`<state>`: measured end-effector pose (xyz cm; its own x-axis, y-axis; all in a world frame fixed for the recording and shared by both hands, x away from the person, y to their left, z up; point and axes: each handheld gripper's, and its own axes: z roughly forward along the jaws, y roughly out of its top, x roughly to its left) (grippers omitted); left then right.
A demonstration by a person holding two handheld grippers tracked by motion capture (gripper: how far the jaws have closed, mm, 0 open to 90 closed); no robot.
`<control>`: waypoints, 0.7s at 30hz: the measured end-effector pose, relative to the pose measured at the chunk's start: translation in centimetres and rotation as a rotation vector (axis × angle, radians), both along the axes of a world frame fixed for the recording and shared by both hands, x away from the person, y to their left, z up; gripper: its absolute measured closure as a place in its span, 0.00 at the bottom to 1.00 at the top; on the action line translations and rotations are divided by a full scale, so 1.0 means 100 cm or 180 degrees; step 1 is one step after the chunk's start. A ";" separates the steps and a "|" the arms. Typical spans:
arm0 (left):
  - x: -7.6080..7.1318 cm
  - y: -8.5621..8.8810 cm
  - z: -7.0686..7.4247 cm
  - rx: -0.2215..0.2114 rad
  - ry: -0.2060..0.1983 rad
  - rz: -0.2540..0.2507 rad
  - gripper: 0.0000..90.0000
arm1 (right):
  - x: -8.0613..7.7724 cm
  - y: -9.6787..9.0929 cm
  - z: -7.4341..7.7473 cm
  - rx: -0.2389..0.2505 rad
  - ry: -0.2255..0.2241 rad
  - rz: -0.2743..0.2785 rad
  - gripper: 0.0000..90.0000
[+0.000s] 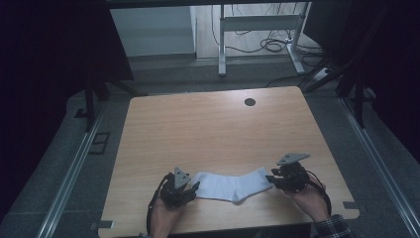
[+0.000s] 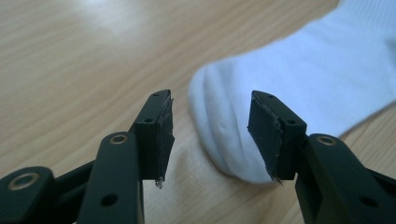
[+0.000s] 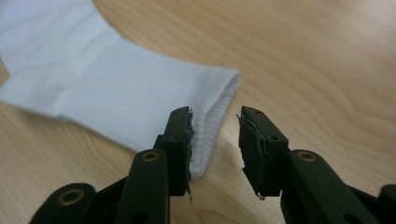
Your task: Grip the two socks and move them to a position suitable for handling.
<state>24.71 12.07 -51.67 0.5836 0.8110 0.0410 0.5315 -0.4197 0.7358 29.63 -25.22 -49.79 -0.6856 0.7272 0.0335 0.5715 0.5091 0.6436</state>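
The left gripper has its jaws standing apart, and the rounded toe end of the white sock lies on the table between and just beyond them; the pads do not press on the fabric, the right-hand pad sitting over the sock's edge and the other pad over bare wood. The right gripper also has its jaws parted, by a narrower gap, at the sock's ribbed cuff: the cuff's corner lies just beside and partly behind one pad, with bare wood showing in the gap, and no clamping is visible. From above, the left gripper and the right gripper sit at opposite ends of the sock, which lies flat and stretched out between them, heel bump toward the person, near the front edge of the wooden table. A dark round cable hole sits near the table's far edge, well apart from the sock.
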 end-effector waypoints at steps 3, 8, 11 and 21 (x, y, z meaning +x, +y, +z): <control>0.005 0.000 -0.001 -0.0044 0.0040 0.0016 0.54 | 0.001 0.003 -0.001 0.0014 -0.0019 0.0003 0.66; 0.015 0.000 -0.011 -0.0028 0.0148 0.0011 0.58 | 0.006 0.014 -0.014 -0.0119 0.0040 0.0007 0.64; 0.019 0.000 -0.014 -0.0031 0.0181 -0.0004 0.59 | 0.008 0.013 -0.019 -0.0093 0.0102 -0.0033 0.63; 0.028 0.000 -0.020 -0.0234 0.0396 -0.0154 0.90 | 0.013 0.006 -0.024 0.0240 0.0421 -0.0018 0.87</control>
